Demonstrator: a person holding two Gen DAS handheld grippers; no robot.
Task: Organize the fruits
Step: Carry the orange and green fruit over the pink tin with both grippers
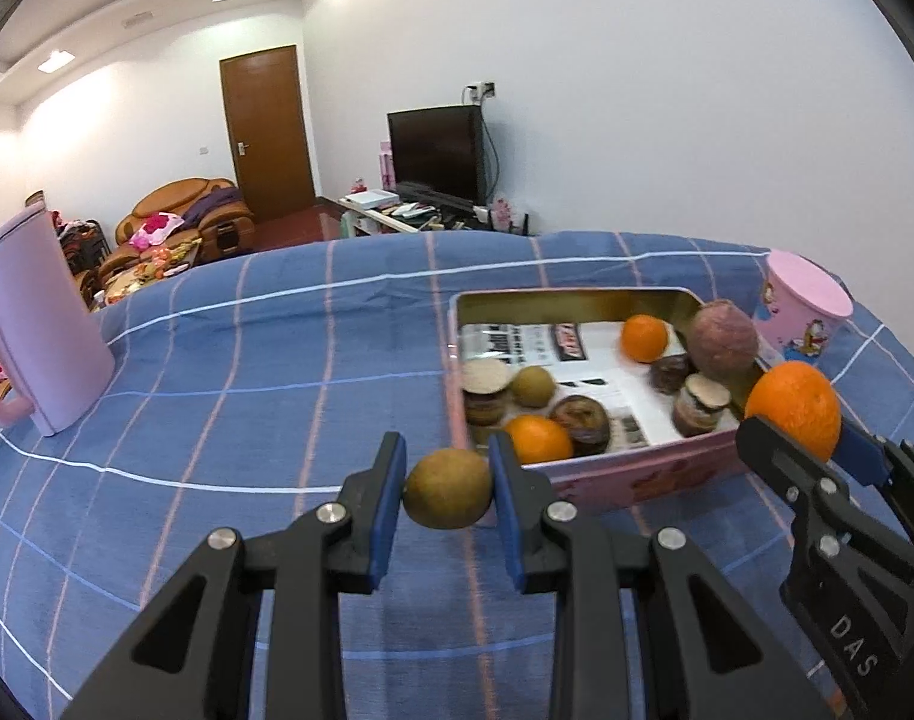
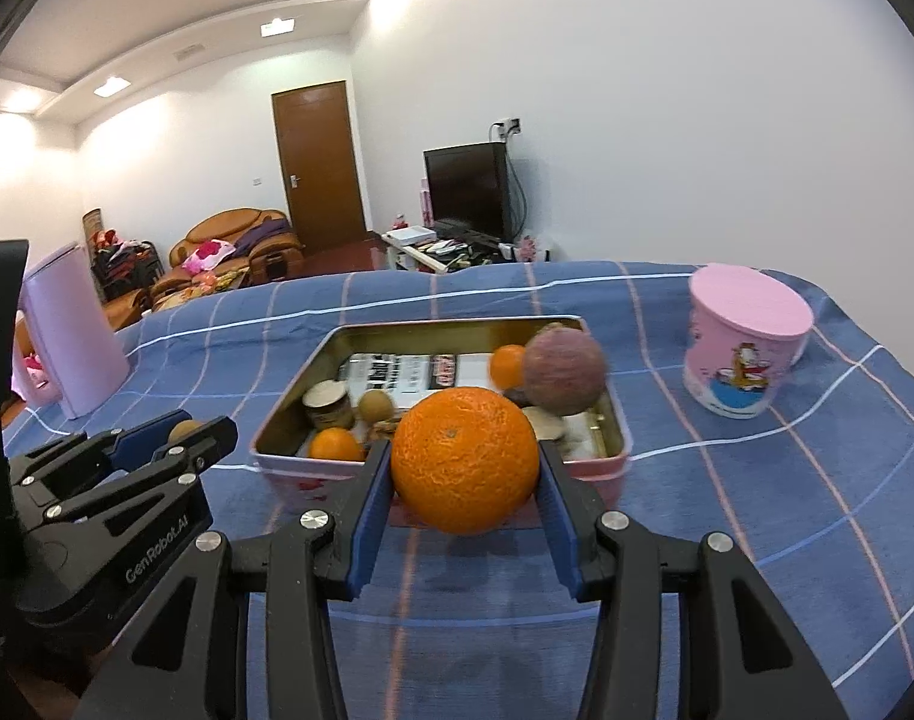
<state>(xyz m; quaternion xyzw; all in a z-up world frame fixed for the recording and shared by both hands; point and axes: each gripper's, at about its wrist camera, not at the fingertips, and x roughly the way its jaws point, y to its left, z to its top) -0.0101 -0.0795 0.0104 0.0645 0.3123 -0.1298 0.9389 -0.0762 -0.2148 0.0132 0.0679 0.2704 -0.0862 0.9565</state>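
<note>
My left gripper (image 1: 449, 495) is shut on a small green-brown fruit (image 1: 449, 497), held above the blue checked cloth just in front of the pink tin's near left corner. My right gripper (image 2: 464, 462) is shut on a large orange (image 2: 464, 461), held over the tin's near wall. The pink rectangular tin (image 1: 631, 471) (image 2: 288, 468) holds two small oranges (image 1: 538, 439) (image 1: 644, 338), a green-brown fruit (image 1: 533, 385), a big reddish-purple fruit (image 1: 722, 340) (image 2: 565, 369) and several brown jars. Each gripper shows in the other's view: the right (image 1: 808, 429), the left (image 2: 183, 432).
A lilac pitcher (image 1: 36, 324) (image 2: 72, 330) stands far left on the cloth. A pink cartoon cup with a lid (image 2: 742, 339) (image 1: 805, 306) stands to the right of the tin. Beyond the table are a sofa, a door and a television.
</note>
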